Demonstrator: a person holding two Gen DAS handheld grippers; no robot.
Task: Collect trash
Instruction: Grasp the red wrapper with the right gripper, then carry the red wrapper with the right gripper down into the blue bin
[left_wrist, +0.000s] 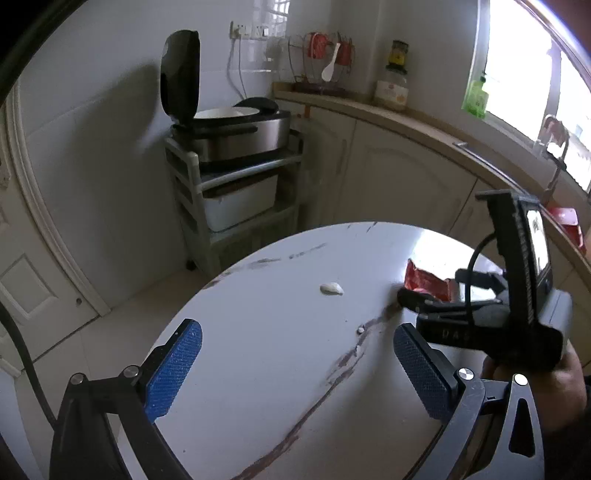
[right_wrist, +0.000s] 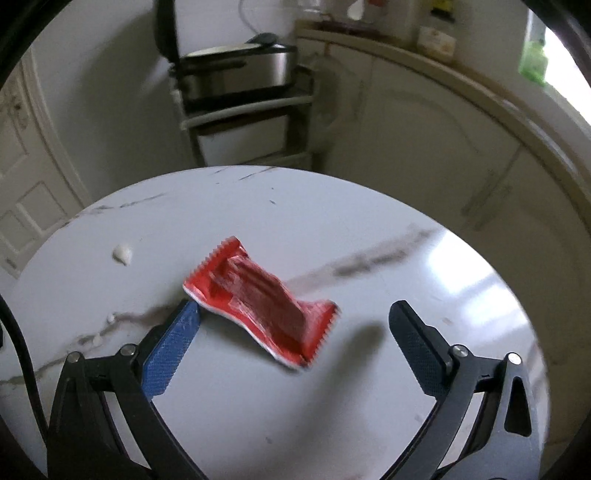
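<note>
Right gripper stands wide open around the red wrapper, which lies mid-table; nothing held. Left gripper is open too, empty. We judge pickup beginning: next we lower, then close on the wrapper.

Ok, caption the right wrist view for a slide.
Right gripper, jaws open, straddles a crumpled red wrapper on the round marble table.

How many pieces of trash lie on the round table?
2 clear pieces: a red wrapper between the open right gripper fingers, and a white scrap further left. Tiny white crumbs also show.
</note>
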